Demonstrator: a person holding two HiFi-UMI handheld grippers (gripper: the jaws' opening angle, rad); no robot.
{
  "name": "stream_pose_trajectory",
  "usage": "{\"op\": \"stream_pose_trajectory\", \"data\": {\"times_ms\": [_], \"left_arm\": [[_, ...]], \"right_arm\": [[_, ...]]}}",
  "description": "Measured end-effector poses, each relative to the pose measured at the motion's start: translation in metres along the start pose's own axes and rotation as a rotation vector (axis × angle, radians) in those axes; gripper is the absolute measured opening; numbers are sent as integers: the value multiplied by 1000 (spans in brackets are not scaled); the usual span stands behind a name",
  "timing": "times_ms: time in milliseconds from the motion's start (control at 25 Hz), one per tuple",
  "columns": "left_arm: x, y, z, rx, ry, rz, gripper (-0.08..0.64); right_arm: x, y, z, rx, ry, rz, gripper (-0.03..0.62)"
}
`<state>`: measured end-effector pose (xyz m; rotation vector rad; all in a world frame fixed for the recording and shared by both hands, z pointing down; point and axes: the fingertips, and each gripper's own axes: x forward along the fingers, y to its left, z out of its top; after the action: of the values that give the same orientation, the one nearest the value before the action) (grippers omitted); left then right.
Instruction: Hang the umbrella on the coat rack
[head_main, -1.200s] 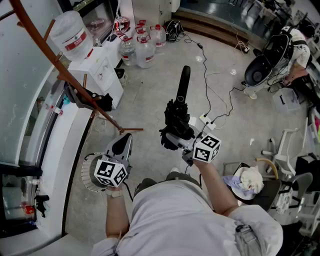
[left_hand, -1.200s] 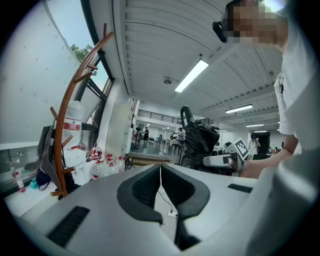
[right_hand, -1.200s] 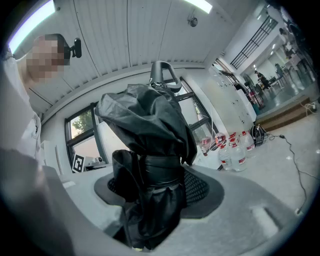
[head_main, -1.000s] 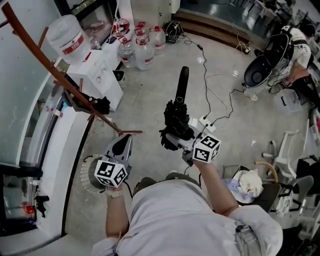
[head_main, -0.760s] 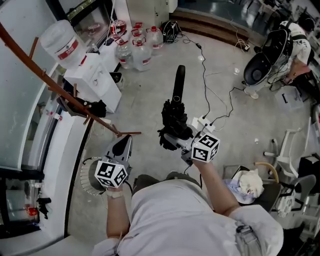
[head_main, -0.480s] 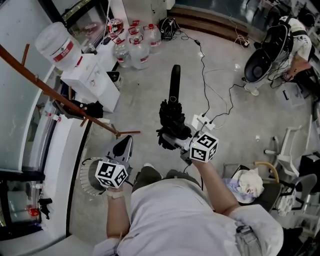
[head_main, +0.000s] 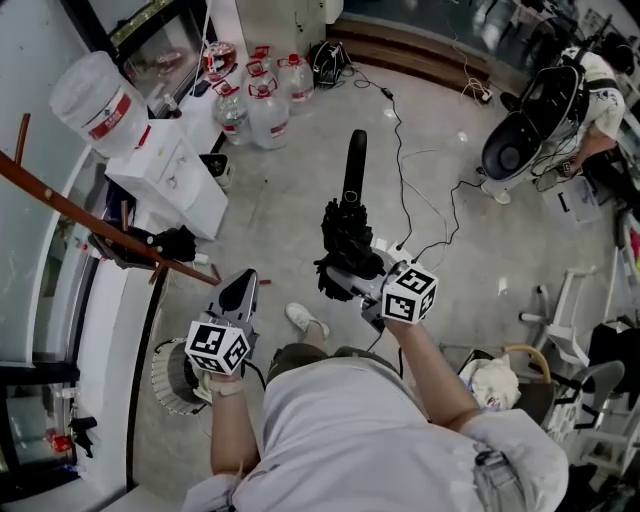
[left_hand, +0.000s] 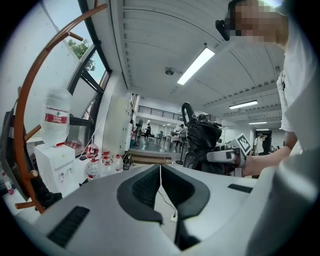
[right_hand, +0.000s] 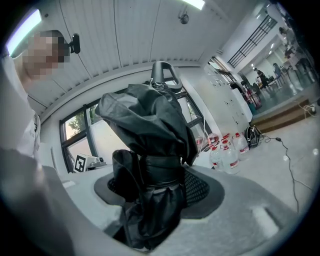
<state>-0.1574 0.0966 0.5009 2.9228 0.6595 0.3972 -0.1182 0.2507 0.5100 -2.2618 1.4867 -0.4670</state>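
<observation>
While my right gripper (head_main: 352, 278) squeezes the umbrella (head_main: 346, 235) around its folded middle, the handle (head_main: 353, 160) sticks out past the jaws. My left gripper (head_main: 243, 288) is pinched closed with nothing in it. The rack (head_main: 90, 222) stands at the floor's left edge by the window, well apart from the umbrella. I think this is the carrying step, and the hanging is not done yet. Next I need to bring the umbrella over to the rack, lift it, and hook the bent handle over a free peg. A black thing (head_main: 175, 243) hangs there already, so I should pick another peg.
</observation>
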Motion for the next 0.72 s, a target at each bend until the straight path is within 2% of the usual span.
{"op": "stream_pose_trajectory", "data": {"times_ms": [400, 640, 720], "left_arm": [[74, 110, 52, -11, -20, 20, 3], [83, 193, 69, -36, -43, 75, 3], [84, 207, 69, -37, -42, 94, 3]], "right_arm": [[125, -70, 66, -19, 58, 43, 267], [226, -79, 80, -32, 105, 134, 267], [250, -78, 81, -44, 125, 171, 267]]}}
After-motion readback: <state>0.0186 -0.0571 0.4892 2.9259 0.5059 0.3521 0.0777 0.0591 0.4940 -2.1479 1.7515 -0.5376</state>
